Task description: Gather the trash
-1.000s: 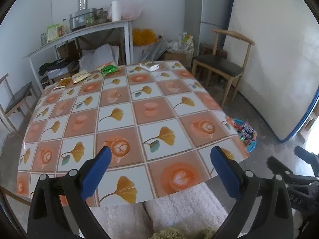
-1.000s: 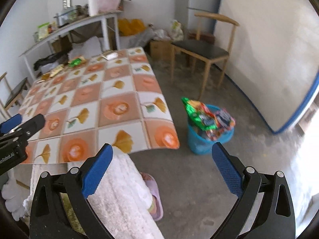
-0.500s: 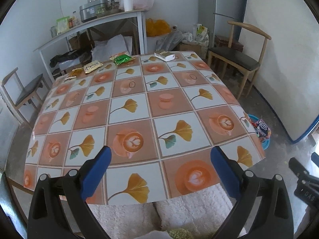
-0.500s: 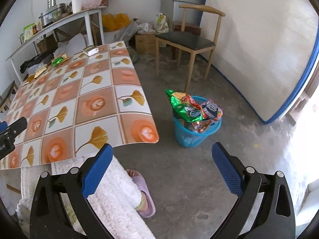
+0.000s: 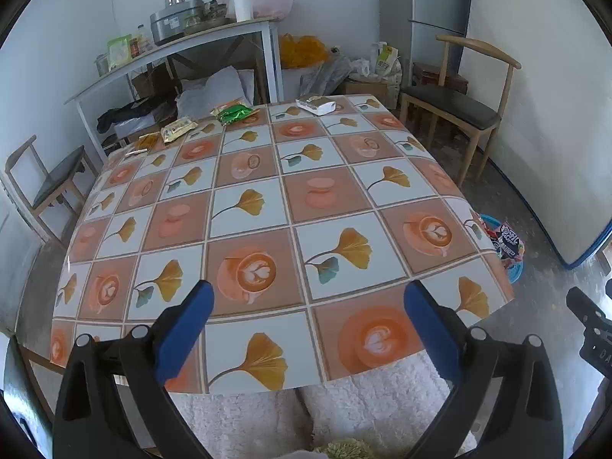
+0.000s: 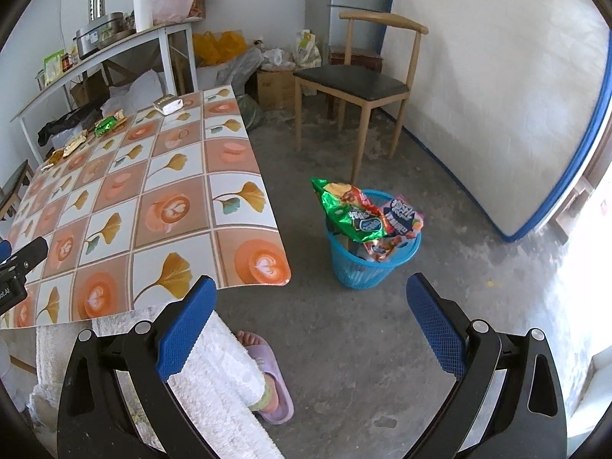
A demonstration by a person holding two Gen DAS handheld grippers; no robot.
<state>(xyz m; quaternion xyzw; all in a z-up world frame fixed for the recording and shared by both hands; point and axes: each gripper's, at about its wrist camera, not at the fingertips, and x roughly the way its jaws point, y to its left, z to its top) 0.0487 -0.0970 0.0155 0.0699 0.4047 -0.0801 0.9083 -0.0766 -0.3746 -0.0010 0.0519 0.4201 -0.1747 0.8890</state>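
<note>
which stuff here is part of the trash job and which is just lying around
Job:
- green wrapper
- white packet
- yellow packet
- orange wrapper
- blue bin, already stuffed with snack bags
- left gripper and right gripper, both open

Lying about:
- chair
- shelf
- paper roll
- slipper

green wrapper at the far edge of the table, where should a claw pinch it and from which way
Judging by its pose, the green wrapper lies flat and crumpled at the far edge of the table. Probably come down from above and pinch a raised crinkle near its middle, or its near long edge. Both the left claw and right claw are open and empty.
</note>
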